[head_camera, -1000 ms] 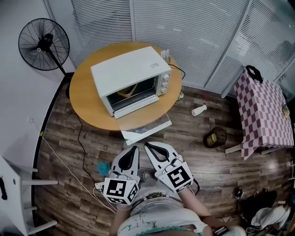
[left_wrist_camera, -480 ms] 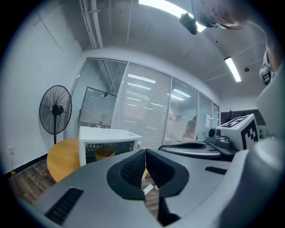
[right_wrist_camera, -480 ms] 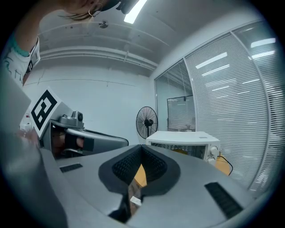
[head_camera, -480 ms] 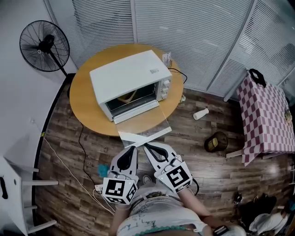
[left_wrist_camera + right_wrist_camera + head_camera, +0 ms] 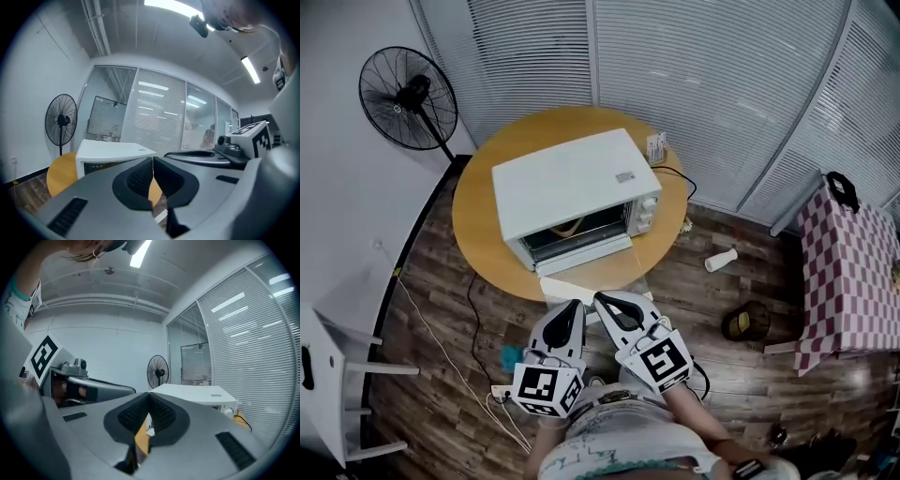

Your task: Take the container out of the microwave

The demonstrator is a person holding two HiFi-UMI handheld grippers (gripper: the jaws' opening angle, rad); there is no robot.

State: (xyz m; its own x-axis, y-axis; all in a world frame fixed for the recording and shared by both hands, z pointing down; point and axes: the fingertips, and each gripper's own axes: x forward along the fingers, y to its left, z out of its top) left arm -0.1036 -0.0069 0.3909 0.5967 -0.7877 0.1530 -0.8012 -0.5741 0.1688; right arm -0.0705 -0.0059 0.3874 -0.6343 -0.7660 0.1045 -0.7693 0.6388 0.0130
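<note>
A round wooden table [image 5: 476,220] bears the white microwave [image 5: 572,183].

Cool, even, fairly bright indoor light. A long ceiling lamp [image 5: 251,70] glows white in the left gripper view, another [image 5: 139,254] in the right. Both gripper views are fisheye, ringed by black corners, with a soft foreground. The head view is sharp; its window blinds [image 5: 712,84] bow outward, the white microwave [image 5: 572,173] is brightest, and shadows on the wood floor [image 5: 441,375] are faint.
</note>
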